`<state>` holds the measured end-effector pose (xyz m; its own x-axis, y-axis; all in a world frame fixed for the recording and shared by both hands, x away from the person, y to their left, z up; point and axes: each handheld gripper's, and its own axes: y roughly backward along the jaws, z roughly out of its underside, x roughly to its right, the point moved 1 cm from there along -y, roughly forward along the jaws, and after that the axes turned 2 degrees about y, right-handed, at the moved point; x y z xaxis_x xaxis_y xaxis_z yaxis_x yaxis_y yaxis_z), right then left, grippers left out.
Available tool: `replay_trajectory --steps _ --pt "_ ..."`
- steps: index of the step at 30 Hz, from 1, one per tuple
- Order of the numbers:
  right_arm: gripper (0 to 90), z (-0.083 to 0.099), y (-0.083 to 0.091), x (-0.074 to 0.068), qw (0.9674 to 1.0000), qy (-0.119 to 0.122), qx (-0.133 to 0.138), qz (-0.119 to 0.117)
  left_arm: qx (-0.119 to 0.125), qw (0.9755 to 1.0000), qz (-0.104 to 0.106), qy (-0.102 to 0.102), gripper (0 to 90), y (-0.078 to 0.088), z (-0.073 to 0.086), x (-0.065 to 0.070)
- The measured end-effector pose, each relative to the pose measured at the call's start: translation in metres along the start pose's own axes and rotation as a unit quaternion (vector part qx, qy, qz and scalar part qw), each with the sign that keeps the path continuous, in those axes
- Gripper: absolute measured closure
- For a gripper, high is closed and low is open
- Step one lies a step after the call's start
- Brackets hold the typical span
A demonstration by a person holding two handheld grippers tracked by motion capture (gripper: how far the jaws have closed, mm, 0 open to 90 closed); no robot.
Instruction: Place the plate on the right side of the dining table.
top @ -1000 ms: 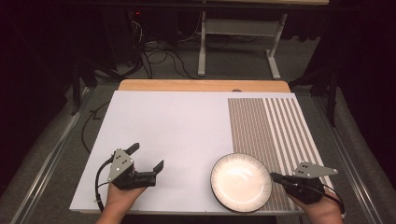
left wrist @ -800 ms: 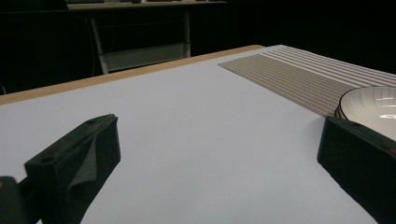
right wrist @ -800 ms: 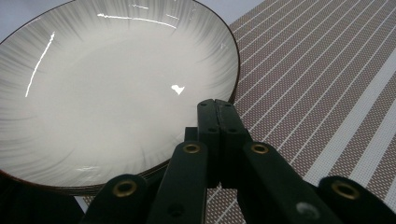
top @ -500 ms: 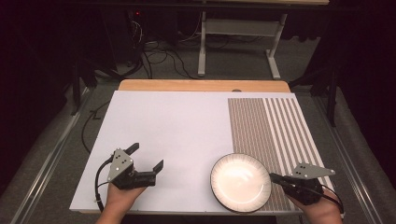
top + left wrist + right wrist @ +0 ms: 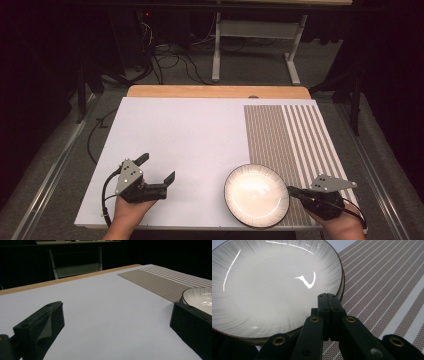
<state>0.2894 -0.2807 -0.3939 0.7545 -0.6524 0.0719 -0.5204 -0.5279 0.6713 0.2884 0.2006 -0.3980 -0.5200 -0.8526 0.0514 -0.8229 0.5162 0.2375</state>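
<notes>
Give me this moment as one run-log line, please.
left gripper: open, idle on table | right gripper: shut at plate rim

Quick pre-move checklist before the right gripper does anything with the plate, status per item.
1. Right gripper shut: ok, jaws pressed together in the right gripper view.
2. Anything held between its jaws: cannot tell; they sit at the plate rim, over it, with no rim visible between them.
3. Plate empty: ok, nothing lies in it.
4. Plate seated: ok, it lies flat, partly on the striped mat, partly on the white table surface.
5. Left gripper clear of the plate: ok, open, apart from it on the white surface.
6. Far end of the mat free: ok, nothing on it.
</notes>
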Motion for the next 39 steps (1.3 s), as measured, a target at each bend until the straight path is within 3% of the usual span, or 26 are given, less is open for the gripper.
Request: replay_trajectory --steps 15,18,28,39 --pt "90.0 -0.004 -0.009 -0.013 0.9994 0.015 -0.011 -0.029 0.002 1.0 0.0 0.0 0.0 0.001 -0.001 0.0" --pt "90.0 -0.003 -0.008 -0.014 0.9993 0.006 -0.012 -0.036 0.001 1.0 0.0 0.0 0.0 0.001 -0.001 0.0" --pt "90.0 -0.002 -0.01 -0.016 0.9987 0.009 -0.009 -0.05 0.002 1.0 0.0 -0.001 0.0 0.001 -0.001 0.001" --pt "90.0 -0.01 -0.023 -0.03 0.9971 0.03 -0.024 -0.065 0.002 0.9999 0.011 -0.001 0.0 0.001 -0.003 0.007"
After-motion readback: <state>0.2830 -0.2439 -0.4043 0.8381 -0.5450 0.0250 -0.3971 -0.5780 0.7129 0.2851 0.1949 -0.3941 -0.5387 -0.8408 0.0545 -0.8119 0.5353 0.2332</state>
